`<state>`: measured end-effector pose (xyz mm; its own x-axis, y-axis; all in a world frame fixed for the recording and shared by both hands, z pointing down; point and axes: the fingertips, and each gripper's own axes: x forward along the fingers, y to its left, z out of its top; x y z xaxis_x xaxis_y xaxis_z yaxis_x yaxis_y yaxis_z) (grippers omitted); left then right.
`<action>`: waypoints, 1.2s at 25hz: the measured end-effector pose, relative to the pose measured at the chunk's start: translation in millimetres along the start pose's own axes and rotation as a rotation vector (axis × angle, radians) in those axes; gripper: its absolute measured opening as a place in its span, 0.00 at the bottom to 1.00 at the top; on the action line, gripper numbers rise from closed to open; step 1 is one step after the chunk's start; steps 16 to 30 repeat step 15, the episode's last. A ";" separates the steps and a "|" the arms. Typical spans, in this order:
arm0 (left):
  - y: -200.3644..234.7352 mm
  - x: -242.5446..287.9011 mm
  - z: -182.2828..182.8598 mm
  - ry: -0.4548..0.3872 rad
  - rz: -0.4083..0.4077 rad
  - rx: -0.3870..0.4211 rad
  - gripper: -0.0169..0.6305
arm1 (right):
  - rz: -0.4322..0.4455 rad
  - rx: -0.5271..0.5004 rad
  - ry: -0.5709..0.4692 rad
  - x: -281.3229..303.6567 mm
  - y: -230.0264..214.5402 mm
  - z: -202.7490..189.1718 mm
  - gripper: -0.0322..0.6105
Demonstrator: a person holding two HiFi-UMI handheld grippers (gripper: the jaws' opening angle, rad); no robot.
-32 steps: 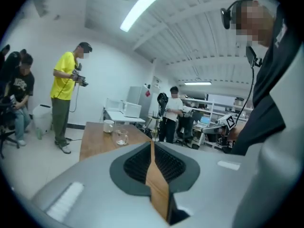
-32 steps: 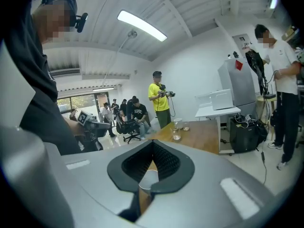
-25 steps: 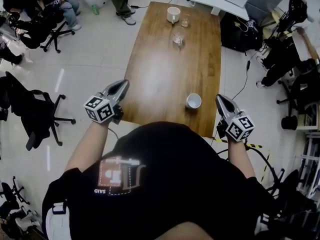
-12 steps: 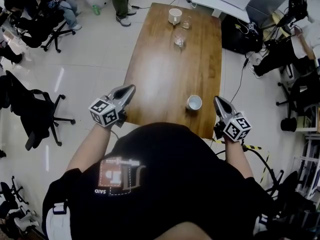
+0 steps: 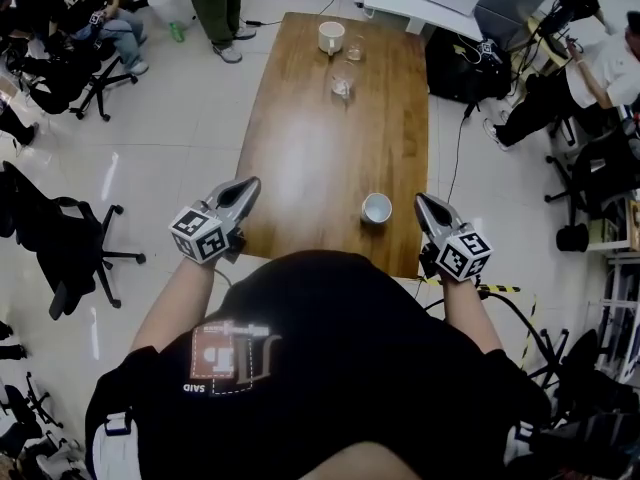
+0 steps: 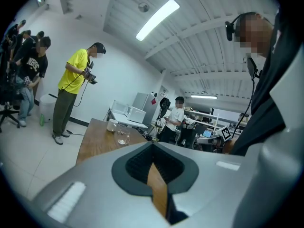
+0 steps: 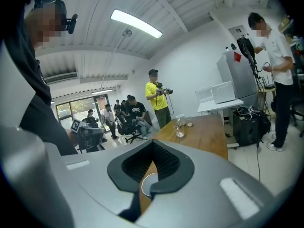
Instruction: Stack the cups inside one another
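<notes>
**Fig.** Left tool [image 5: 246, 187] and right tool [image 5: 426, 204] hover clenched and empty. White cup [image 5: 377, 208] sits just left of the right tool. Mug [image 5: 331, 36] and glasses [image 5: 343, 86] stand far ahead, unnested. Gathering them calls for opened jaws.

The broad middle of the table [image 5: 320, 158] lies bare from the near edge to the far end, so either of my grippers can pass forward over the wood there. Only the white cup [image 5: 377, 208] stands near the front edge, just beside my right gripper [image 5: 421, 199] and well apart from my left gripper [image 5: 250, 183]. At the far end a glass [image 5: 342, 88], a second glass [image 5: 354, 50] and a mug [image 5: 331, 36] stand close together.
</notes>
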<state>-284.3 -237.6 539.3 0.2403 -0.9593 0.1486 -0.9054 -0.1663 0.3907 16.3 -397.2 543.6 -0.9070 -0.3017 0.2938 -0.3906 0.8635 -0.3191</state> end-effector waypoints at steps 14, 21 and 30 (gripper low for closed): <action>-8.0 -4.1 1.8 -0.007 0.017 0.006 0.03 | 0.056 -0.020 0.048 17.6 3.1 -6.0 0.07; -10.5 -5.4 1.1 -0.008 0.021 0.005 0.03 | 0.062 -0.023 0.052 16.6 3.5 -5.9 0.07; -10.5 -5.4 1.1 -0.008 0.021 0.005 0.03 | 0.062 -0.023 0.052 16.6 3.5 -5.9 0.07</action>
